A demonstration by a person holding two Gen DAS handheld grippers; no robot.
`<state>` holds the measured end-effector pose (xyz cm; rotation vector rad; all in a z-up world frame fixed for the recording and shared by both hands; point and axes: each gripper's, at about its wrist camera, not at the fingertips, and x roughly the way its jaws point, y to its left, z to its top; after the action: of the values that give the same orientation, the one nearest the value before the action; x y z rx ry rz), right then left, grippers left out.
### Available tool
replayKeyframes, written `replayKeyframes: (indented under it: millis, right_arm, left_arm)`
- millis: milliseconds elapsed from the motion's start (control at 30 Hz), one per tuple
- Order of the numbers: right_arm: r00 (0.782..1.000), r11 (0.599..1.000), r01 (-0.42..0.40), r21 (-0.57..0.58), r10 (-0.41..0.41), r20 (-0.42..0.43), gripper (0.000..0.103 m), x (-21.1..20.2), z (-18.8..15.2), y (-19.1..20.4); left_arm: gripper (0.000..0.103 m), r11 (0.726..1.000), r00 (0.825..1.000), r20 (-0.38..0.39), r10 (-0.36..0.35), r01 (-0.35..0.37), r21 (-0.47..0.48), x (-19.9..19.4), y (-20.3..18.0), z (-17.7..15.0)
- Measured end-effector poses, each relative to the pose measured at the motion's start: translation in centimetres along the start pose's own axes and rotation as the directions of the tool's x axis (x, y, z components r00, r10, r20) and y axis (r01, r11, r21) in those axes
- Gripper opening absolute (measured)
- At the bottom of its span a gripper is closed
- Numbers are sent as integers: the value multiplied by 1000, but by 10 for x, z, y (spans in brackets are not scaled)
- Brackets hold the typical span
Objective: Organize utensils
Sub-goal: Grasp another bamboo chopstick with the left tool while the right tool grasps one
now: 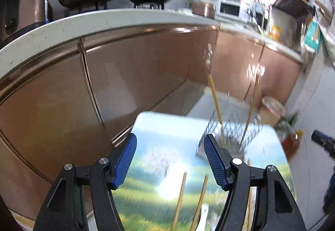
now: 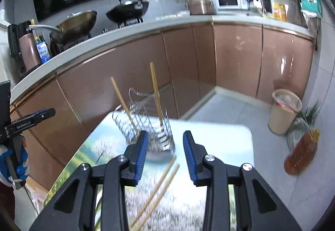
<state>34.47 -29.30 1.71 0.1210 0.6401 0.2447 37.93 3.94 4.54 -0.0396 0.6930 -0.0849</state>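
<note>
Right gripper (image 2: 165, 155) hangs with its blue fingers (image 2: 140, 159) parted, nothing between them, pitched down over the scenic-print counter (image 2: 219, 143). Left gripper (image 1: 170, 159) is spread wider, also released and empty. Just ahead stands the wire utensil holder (image 2: 146, 126) with two chopsticks (image 2: 156, 92) leaning up out of it; two loose chopsticks (image 2: 159, 187) lie flat on the counter below the right fingers. The counter's far edge drops off to open tiled floor (image 2: 230, 109), brown cabinets (image 2: 236, 59) behind. The left tool's side reads "GenRobot.AI".
</note>
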Motion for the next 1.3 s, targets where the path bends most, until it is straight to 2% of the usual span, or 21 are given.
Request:
replayKeyframes:
  millis: [100,233,400,500,667,800,1067,1300]
  right_arm:
    - [999,999,33,3,-33,-42,33,-8,-7,-2]
    - [991,999,54,2,-54,-124,33,-4,-17,-2]
    - [975,997,73,10,-69,-210,33,18,-35,-7]
    - [964,997,74,29,-64,-257,33,35,-45,-12]
    - [945,995,81,55,-59,-322,32,68,-58,-18]
    - [929,994,78,82,-43,-369,30,95,-67,-22]
    - [884,988,80,131,-10,-467,26,156,-77,-26]
    - [853,989,108,106,-37,-520,26,188,-81,-24]
  left_arm:
    - [66,999,1000,-23,-19,20,26,-6,5,-9]
    - [66,997,992,-113,-57,61,37,4,8,-20]
    - [66,993,961,-264,-83,102,59,39,1,-42]
    - [66,992,947,-314,-70,99,76,56,-2,-56]
    - [64,990,928,-369,-60,103,97,79,-10,-73]
    - [57,989,907,-418,-55,106,99,105,-10,-82]
    - [56,986,865,-496,-68,134,98,144,-10,-96]
    - [53,982,828,-555,-77,158,99,171,-12,-107]
